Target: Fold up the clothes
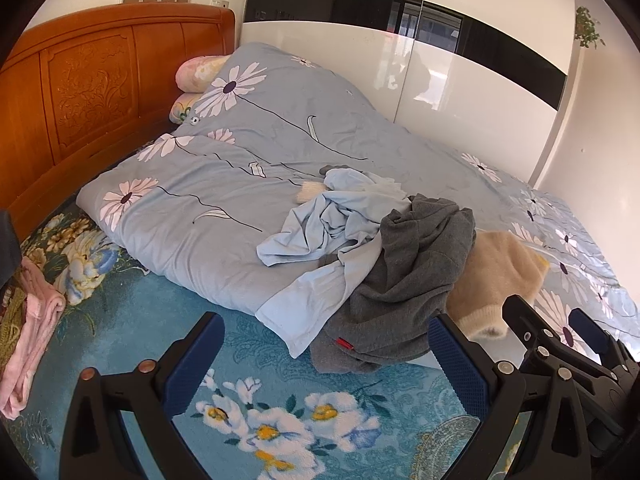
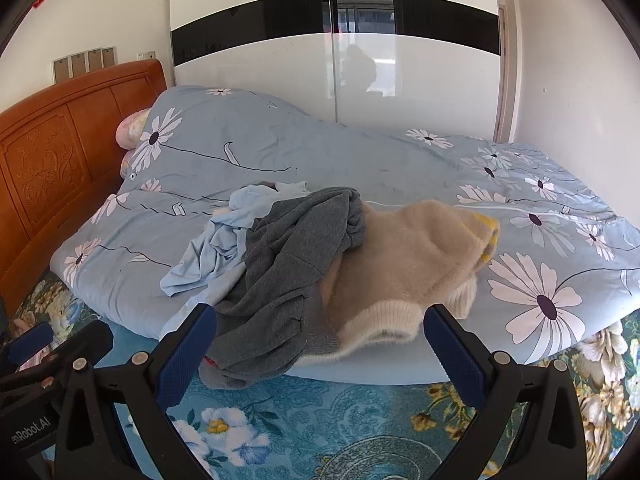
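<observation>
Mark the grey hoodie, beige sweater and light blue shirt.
grey hoodie (image 2: 288, 264): right wrist view, middle of body.
beige sweater (image 2: 404, 256): right wrist view, fuzzy body.
light blue shirt (image 1: 320, 220): left wrist view, crumpled centre.

- Left tongs: matte black plastic frame, two angular arms with triangular cut-outs. Blue textured pads line the inner finger faces.
- Round silver and copper-toned screw heads at the arm pivots, at 8 and 4 o'clock in the left wrist view.
- Right tongs: same black frame, same blue dimpled pads, silver screws at the pivots.
- White lettering, mirrored and partly cut off, on the black body at 8 o'clock in the right wrist view.
- Each view shows the other unit at its edge: black, blue-tipped.
</observation>
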A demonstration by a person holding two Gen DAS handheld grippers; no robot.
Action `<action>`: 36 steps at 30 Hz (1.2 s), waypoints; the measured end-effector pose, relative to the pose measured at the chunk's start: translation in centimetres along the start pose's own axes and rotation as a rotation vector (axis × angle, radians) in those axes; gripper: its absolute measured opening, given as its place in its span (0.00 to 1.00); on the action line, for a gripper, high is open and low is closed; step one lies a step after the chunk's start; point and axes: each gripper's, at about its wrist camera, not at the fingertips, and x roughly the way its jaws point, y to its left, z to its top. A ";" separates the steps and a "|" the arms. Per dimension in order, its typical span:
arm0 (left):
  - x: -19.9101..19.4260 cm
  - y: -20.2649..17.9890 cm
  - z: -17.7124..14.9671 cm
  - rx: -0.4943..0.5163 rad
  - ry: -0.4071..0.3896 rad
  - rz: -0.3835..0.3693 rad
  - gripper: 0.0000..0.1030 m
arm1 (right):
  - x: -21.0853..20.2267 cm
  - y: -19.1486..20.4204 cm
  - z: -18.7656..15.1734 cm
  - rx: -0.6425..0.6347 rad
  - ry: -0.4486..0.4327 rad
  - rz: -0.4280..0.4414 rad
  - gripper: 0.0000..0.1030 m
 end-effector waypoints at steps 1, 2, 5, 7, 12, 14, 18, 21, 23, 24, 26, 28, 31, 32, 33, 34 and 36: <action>0.0 0.0 -0.1 -0.001 0.000 0.001 1.00 | 0.0 0.1 -0.1 -0.005 -0.001 -0.003 1.00; 0.0 0.1 -0.1 -0.002 -0.002 0.004 1.00 | 0.0 0.2 -0.1 -0.007 -0.001 -0.006 1.00; 0.0 0.0 -0.2 -0.002 -0.001 0.004 1.00 | 0.0 0.2 -0.1 -0.010 0.002 -0.014 1.00; 0.0 0.0 -0.2 0.001 0.000 0.003 1.00 | 0.1 0.2 -0.2 -0.007 0.009 -0.013 1.00; 0.1 0.2 -0.3 0.001 0.006 0.005 1.00 | 0.2 0.4 -0.2 -0.013 0.013 -0.018 1.00; 0.1 0.3 -0.4 -0.005 0.002 0.011 1.00 | 0.4 0.4 -0.2 -0.013 0.022 -0.016 1.00; 0.3 0.6 -0.7 -0.015 0.008 0.011 1.00 | 0.5 0.5 -0.4 -0.018 0.029 -0.009 1.00; 0.2 0.7 -0.9 -0.008 0.001 0.029 1.00 | 0.6 0.7 -0.6 -0.026 0.034 -0.005 1.00; 0.1 0.7 -1.1 0.001 -0.008 0.044 1.00 | 0.7 0.9 -0.7 -0.035 0.040 -0.009 1.00; 0.0 0.8 -1.1 0.003 -0.007 0.045 1.00 | 0.7 1.0 -0.8 -0.039 0.043 -0.011 1.00; 0.1 0.9 -1.2 0.000 -0.004 0.041 1.00 | 0.7 1.2 -0.9 -0.047 0.044 -0.016 1.00; 0.1 1.1 -1.3 -0.005 -0.001 0.038 1.00 | 0.7 1.4 -0.9 -0.052 0.041 -0.019 1.00; 0.2 1.1 -1.4 -0.008 0.002 0.040 1.00 | 0.8 1.5 -1.0 -0.056 0.043 -0.017 1.00; 0.3 1.2 -1.4 -0.009 0.003 0.040 1.00 | 0.8 1.5 -1.0 -0.058 0.044 -0.018 1.00; 0.3 1.2 -1.5 -0.011 0.005 0.040 1.00 | 0.9 1.5 -1.0 -0.058 0.045 -0.018 1.00; 0.3 1.2 -1.5 -0.014 0.007 0.041 1.00 | 0.9 1.6 -1.0 -0.059 0.046 -0.019 1.00; 0.3 1.6 -1.9 -0.030 0.010 0.039 1.00 | 1.0 1.6 -1.2 -0.059 0.053 -0.007 1.00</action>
